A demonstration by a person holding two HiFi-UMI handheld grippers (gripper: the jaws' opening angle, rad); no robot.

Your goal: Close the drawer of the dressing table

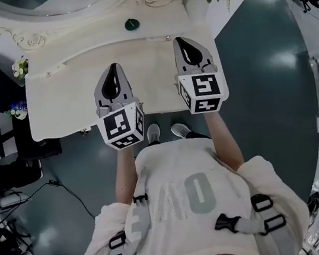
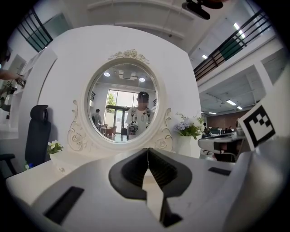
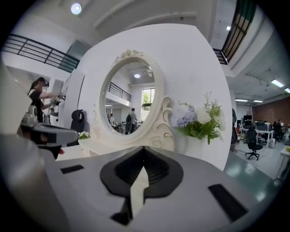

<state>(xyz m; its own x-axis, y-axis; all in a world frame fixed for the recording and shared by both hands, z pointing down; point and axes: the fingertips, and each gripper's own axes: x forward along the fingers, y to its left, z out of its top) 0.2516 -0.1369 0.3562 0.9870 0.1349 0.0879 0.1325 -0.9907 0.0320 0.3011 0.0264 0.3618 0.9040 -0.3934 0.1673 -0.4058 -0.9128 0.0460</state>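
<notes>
The white dressing table (image 1: 54, 104) lies below me in the head view, and its oval mirror (image 2: 122, 102) fills the left gripper view. No open drawer sticks out past the table's front edge; only a small knob-like bit (image 1: 84, 131) shows under it. My left gripper (image 1: 114, 68) hovers over the tabletop near the front. It is shut with nothing between its jaws (image 2: 147, 150). My right gripper (image 1: 182, 41) hangs beside it, further in over the top. It is also shut and empty (image 3: 143, 148). Both point roughly level at the mirror (image 3: 129, 102).
A white vase of flowers (image 1: 196, 1) stands at the table's back right corner (image 3: 199, 120). A small dark green object (image 1: 132, 23) lies near the mirror base. A black chair (image 1: 31, 150) stands left of the table, with small flowers (image 1: 20, 68) at the left edge. My feet are under the front edge.
</notes>
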